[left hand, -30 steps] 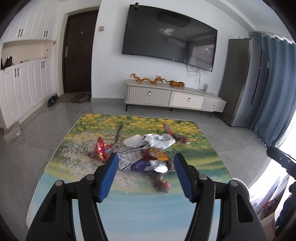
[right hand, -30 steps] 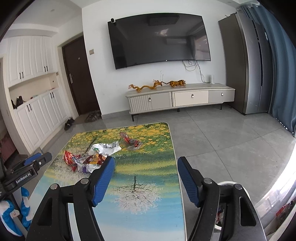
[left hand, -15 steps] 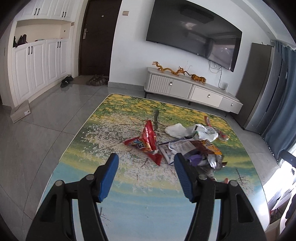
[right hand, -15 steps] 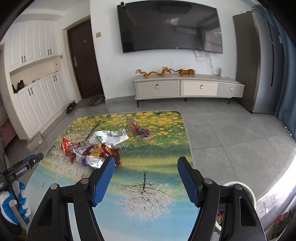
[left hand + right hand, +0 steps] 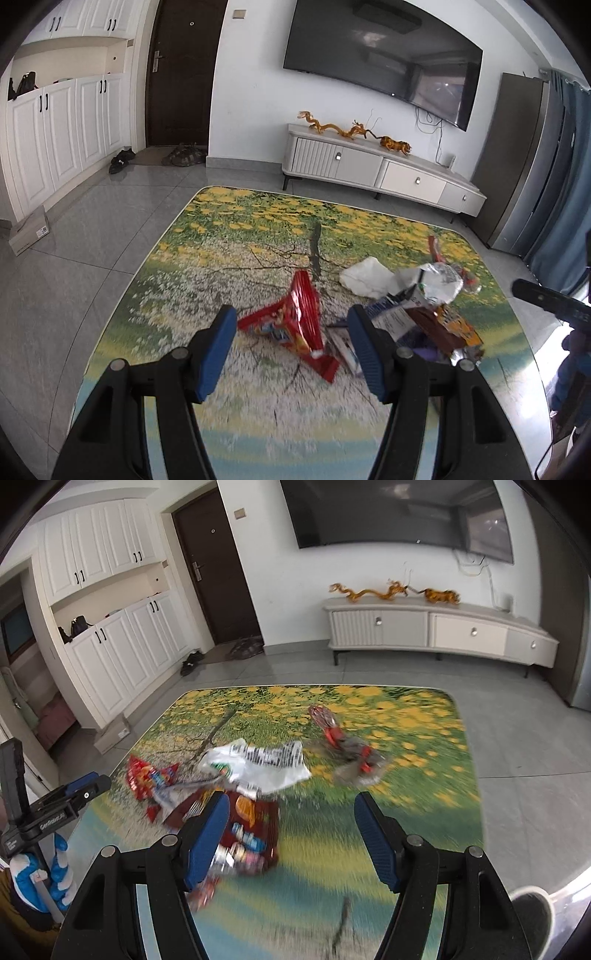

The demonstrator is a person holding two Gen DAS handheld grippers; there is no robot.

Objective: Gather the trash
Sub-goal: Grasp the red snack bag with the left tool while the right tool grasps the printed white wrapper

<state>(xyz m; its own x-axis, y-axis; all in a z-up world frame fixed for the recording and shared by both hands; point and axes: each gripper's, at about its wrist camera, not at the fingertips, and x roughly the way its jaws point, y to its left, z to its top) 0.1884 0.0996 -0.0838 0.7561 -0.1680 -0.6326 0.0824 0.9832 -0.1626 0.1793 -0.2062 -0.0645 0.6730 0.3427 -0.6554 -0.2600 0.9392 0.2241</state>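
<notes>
Snack wrappers lie in a pile on a table with a printed landscape top (image 5: 258,236). A red wrapper (image 5: 295,325) lies between and just beyond the fingers of my open left gripper (image 5: 290,345). White crumpled paper (image 5: 365,277), a silver-white bag (image 5: 439,284) and a brown-orange bag (image 5: 443,328) lie to its right. In the right wrist view my open, empty right gripper (image 5: 291,830) hovers over the table; the dark red bag (image 5: 251,823) is by its left finger, the white bag (image 5: 266,764) and a red-grey wrapper (image 5: 347,746) lie beyond.
The left gripper also shows at the left of the right wrist view (image 5: 62,805). A white bin rim (image 5: 532,915) sits on the floor at the table's right. A TV cabinet (image 5: 380,173) stands against the far wall. Grey tiled floor surrounds the table.
Both grippers have moved closer to the wrapper pile and tilted down. The red wrapper now sits between the left fingers; the right gripper has swung left over the dark red bag.
</notes>
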